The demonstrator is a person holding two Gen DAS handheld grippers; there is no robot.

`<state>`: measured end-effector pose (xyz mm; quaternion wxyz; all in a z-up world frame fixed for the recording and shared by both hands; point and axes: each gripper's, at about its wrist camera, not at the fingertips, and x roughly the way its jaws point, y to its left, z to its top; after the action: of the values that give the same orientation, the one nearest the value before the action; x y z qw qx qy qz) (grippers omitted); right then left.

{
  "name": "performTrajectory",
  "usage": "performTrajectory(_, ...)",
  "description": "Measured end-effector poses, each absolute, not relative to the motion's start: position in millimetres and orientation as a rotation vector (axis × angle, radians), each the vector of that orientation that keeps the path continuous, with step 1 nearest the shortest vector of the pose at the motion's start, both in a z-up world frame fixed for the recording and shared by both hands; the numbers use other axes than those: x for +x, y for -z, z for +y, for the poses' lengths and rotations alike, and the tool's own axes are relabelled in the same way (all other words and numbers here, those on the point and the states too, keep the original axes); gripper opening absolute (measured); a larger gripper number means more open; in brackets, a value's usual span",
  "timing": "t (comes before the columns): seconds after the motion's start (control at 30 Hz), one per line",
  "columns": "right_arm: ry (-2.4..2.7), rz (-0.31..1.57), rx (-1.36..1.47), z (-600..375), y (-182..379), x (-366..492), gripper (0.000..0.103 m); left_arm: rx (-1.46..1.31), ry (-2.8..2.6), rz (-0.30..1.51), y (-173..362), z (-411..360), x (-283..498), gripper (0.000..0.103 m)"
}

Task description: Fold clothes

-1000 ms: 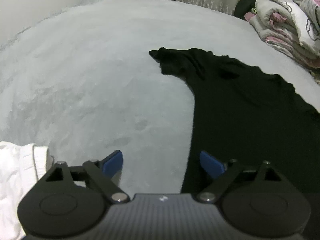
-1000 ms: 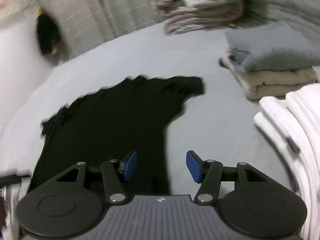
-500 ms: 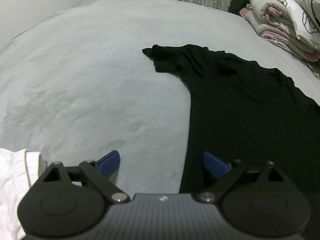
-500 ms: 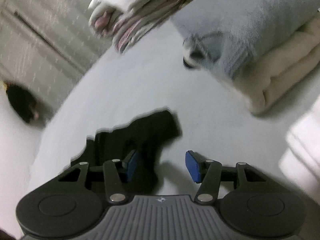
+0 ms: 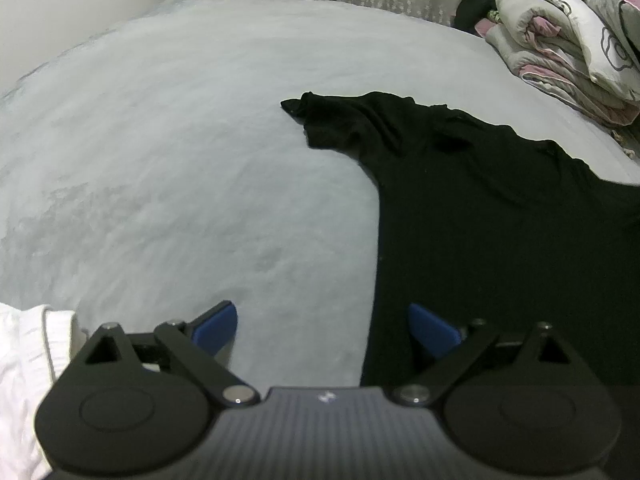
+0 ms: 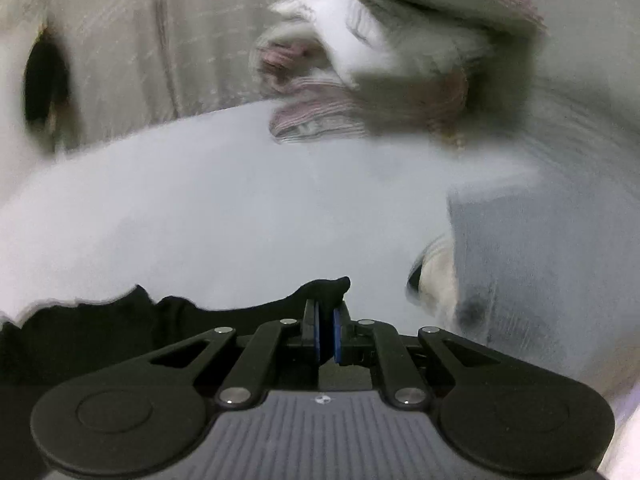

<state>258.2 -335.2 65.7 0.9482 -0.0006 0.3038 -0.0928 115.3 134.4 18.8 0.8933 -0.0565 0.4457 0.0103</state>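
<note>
We see no readable writing anywhere on the soft, napped grey bed [image 5: 168, 168], where the black T-shirt [image 5: 500, 216] lies spread flat, one short sleeve pointing left. Our left tongs [image 5: 322, 326] have just been widening and gape over its side edge, gripping nothing. Our right tongs [image 6: 326, 330] have just snapped together, blue pads pinching the shirt's black sleeve tip.

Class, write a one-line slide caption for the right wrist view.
Right gripper, jaws just closed, pinches a black shirt's sleeve on the grey bed.

A black short-sleeved T-shirt [image 5: 500, 220] lies flat on the grey bed [image 5: 180, 140], folded quilts [image 5: 568, 48] behind it, right.
</note>
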Motion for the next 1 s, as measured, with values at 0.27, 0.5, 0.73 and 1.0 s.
performTrajectory(0.27, 0.249, 0.697, -0.034, -330, -55, 264, 0.034, -0.120, -0.014, 0.926, -19, 134, 116, 0.100)
performTrajectory(0.5, 0.235, 0.708, 0.336, -382, -25, 237, 0.035, -0.161, -0.010, 0.931, -21, 139, 116, 0.100)
performTrajectory(0.73, 0.142, 0.730, 0.258, -366, -13, 234, 0.034, -0.157, -0.012, 0.930, -20, 137, 116, 0.100)
performTrajectory(1.0, 0.231, 0.719, 0.151, -359, -20, 232, 0.007, -0.154, -0.010, 0.930, -20, 137, 116, 0.100)
